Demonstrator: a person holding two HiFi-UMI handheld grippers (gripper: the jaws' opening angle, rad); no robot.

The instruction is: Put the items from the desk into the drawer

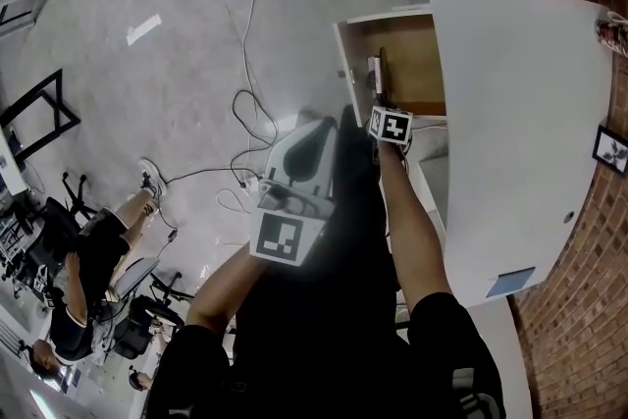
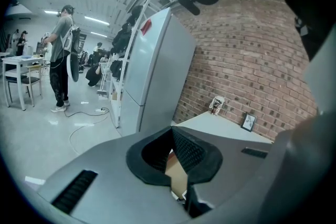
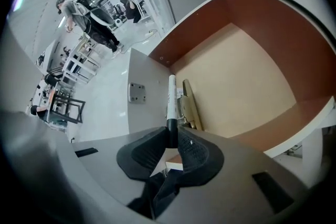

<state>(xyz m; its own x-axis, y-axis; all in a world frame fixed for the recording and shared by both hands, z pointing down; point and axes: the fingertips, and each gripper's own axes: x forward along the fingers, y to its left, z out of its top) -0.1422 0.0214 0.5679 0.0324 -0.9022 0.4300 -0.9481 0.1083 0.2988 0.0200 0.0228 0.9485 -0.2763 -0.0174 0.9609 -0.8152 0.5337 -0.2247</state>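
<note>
Extends the right forearm toward the open drawer (image 1: 404,52), right gripper (image 3: 170,131) tipped steeply down, pinching a white marker (image 3: 170,99) by its black end above the drawer's inside. Holds the left gripper (image 2: 171,131) alongside, angled slightly downward, pads together, empty.

the marker's (image 3: 170,97) lower end is hidden between the right tool's (image 3: 171,128) pads (image 3: 197,152), the drawer (image 3: 273,34) partly behind them.

Right jaws gripping, left jaws closed on nothing.
Our right gripper (image 3: 171,136) points steeply down, its jaws clamped on a marker pen (image 3: 170,99). Our left gripper (image 2: 171,132) tilts gently downward, jaws together. Our right forearm (image 1: 417,240) and left forearm (image 1: 231,280) reach forward, bare.
</note>
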